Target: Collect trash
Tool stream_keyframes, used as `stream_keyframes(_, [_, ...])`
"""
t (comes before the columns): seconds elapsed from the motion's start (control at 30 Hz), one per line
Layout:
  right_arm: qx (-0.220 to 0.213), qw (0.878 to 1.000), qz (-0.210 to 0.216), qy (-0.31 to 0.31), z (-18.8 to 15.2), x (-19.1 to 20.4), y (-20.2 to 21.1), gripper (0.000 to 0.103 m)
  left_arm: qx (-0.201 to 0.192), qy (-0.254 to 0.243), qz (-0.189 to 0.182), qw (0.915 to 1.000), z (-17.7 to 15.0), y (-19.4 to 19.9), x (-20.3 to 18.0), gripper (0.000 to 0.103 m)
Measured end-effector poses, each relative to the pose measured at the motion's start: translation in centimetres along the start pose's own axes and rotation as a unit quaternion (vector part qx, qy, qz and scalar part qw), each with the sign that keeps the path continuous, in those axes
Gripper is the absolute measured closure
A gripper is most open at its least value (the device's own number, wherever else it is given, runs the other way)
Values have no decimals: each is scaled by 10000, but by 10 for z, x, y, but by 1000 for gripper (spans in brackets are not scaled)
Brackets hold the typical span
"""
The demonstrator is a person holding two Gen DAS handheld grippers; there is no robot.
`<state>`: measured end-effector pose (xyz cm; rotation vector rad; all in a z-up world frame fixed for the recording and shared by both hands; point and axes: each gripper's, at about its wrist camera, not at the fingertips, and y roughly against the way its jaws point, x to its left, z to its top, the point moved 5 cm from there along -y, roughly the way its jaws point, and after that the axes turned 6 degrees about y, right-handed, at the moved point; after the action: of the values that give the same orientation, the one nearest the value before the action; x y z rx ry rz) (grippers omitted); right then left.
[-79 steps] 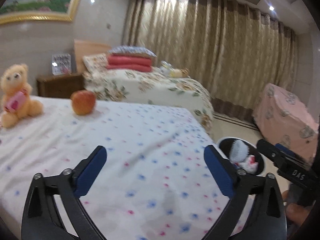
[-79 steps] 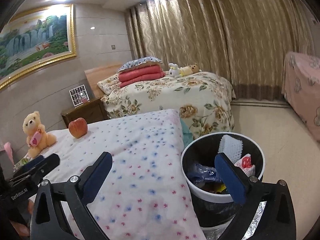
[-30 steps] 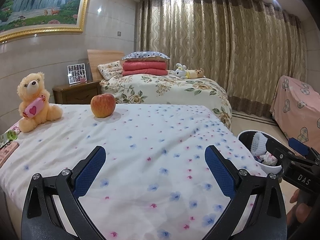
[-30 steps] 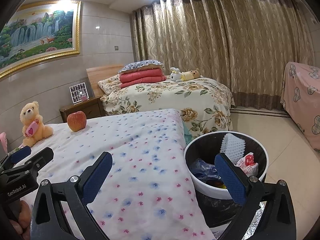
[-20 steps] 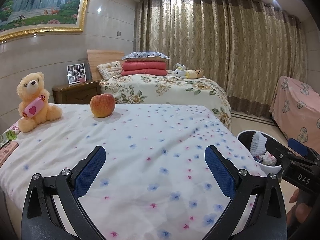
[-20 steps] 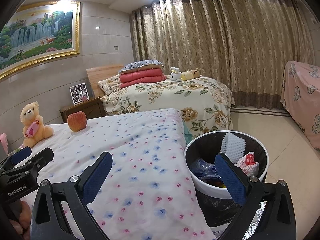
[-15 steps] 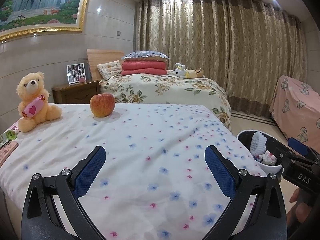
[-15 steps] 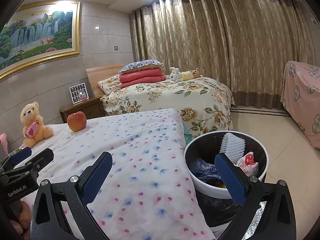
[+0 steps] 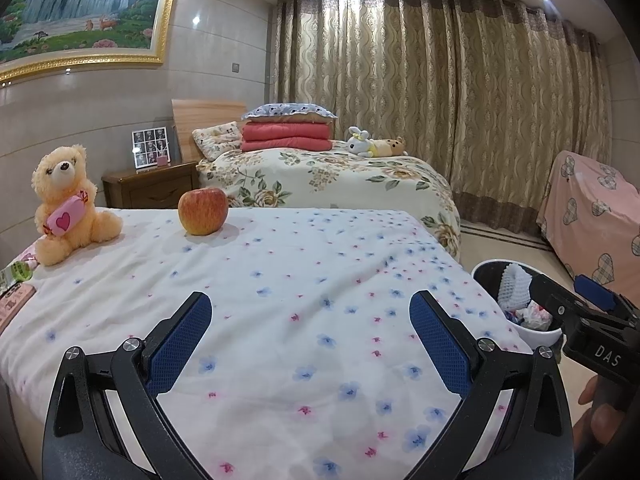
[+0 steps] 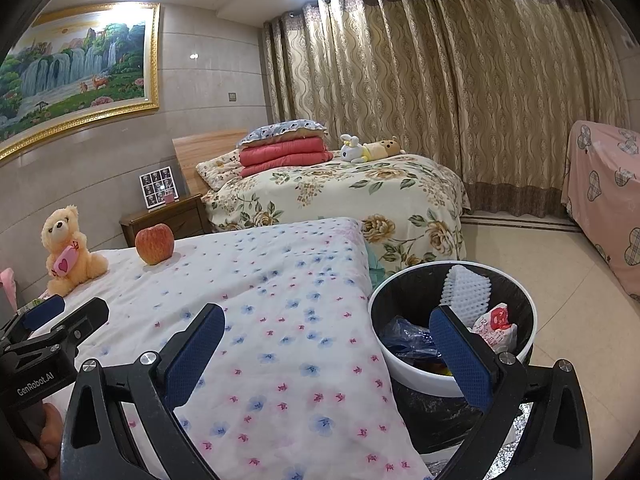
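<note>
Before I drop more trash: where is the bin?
In the right wrist view the bin sits on the floor at lower right, beside the flowered bed's edge, behind the right claw.

Left gripper (image 9: 310,344): black, finely speckled frame, two forked arms; blue cross-hatched pads (image 9: 178,344) on the inner faces of the fingers. Silver round screws just behind each pad. Right gripper (image 10: 326,352): same build, black frame, blue textured pads (image 10: 196,356), silver screws behind them. White lettering on the bodies seen from the opposite camera: "DAS" on the right, "GenRobot.AI" on the left. Bare skin of a hand (image 10: 38,444) below the lettered body.
</note>
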<state>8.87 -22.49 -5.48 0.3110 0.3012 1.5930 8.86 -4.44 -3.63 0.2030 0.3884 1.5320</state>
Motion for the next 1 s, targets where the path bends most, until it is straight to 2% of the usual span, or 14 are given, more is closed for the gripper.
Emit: stream_keyframes(1.0, [6, 10000, 31, -19, 1, 6, 3, 0, -10, 17, -24, 10000, 0, 1, 1, 1])
